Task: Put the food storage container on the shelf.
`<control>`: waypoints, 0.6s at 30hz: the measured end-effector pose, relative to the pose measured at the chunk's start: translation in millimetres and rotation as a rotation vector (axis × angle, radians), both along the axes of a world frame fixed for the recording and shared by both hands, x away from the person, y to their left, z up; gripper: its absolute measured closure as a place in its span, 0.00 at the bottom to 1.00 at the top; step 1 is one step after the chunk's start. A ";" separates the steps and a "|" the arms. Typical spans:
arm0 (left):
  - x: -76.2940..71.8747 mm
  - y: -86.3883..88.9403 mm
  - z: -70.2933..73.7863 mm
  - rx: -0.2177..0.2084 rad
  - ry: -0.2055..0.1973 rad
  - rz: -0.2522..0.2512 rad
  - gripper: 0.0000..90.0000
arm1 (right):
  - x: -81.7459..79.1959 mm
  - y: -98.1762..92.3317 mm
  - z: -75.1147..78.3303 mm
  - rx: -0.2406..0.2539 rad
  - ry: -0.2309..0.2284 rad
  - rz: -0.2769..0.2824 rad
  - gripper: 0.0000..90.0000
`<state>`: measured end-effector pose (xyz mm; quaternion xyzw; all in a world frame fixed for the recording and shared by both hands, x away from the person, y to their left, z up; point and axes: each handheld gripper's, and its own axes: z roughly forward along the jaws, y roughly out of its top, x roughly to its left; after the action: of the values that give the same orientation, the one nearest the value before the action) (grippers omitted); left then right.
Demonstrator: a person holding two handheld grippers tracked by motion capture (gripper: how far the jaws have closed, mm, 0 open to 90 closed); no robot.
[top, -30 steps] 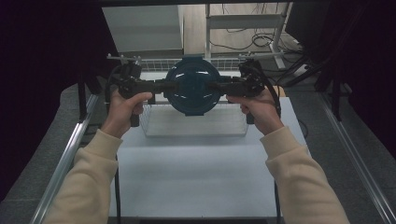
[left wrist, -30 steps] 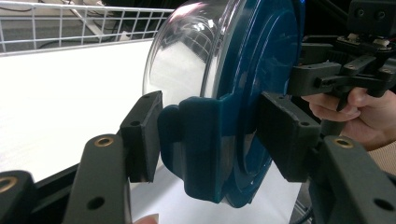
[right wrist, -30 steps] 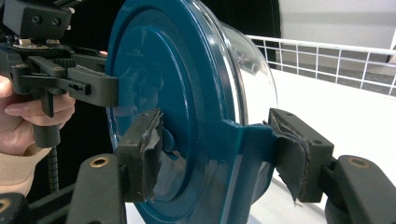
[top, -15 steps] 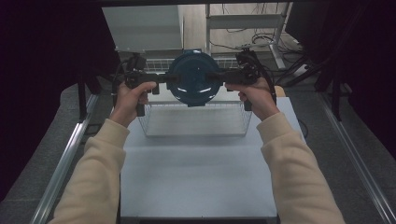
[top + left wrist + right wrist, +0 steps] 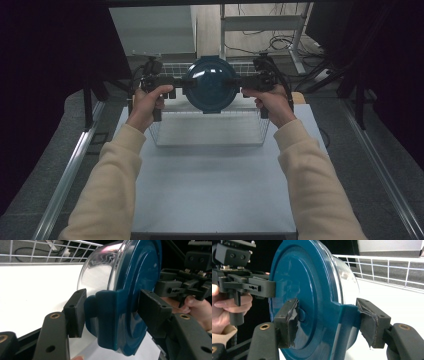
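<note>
A round glass container with a dark teal lid (image 5: pixel 212 85) hangs on its edge above the far side of a wire basket (image 5: pixel 210 142), lid face toward the person. My left gripper (image 5: pixel 182 85) is shut on the lid's left clip tab, one pad (image 5: pixel 76 312) behind the clip (image 5: pixel 105 320), the other on the lid face (image 5: pixel 140 290). My right gripper (image 5: pixel 239 82) is shut on the opposite clip, with worn pads (image 5: pixel 287 320) pressing lid (image 5: pixel 299 285) and rim. The left gripper view has the right gripper (image 5: pixel 175 288) beyond the lid. The right gripper view has the left gripper (image 5: pixel 262 287) there.
The wire basket stands at the far end of a pale table (image 5: pixel 210 195), its white floor bare. Metal rails (image 5: pixel 70 170) run along both table sides. Dark curtains flank the scene, and a shelf frame with cables (image 5: pixel 260 35) stands behind.
Both hands have carried the container away from the person and a little lower, toward the basket's far side. The grips look the same.
</note>
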<state>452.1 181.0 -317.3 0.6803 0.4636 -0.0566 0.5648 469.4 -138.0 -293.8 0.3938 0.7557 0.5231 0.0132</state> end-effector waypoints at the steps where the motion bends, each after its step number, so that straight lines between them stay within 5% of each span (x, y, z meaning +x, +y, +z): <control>1: 4.7 1.3 -2.0 -0.021 0.024 0.006 0.46 | 3.4 -0.6 -1.7 0.019 0.019 -0.013 0.41; 9: 19.1 3.5 -12.5 -0.101 0.094 0.016 0.46 | 18.1 -0.8 -5.6 0.076 0.108 -0.072 0.40; 13: 28.2 2.2 -20.0 -0.133 0.147 0.026 0.45 | 27.2 -3.1 -13.6 0.133 0.215 -0.137 0.40; 18: 32.8 -0.1 -25.2 -0.157 0.181 0.046 0.43 | 33.4 -5.6 -21.3 0.177 0.274 -0.182 0.40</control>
<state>484.8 180.9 -342.5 0.6154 0.5221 -0.1410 0.5735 502.8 -143.6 -315.1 0.5276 0.6628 0.5257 -0.0771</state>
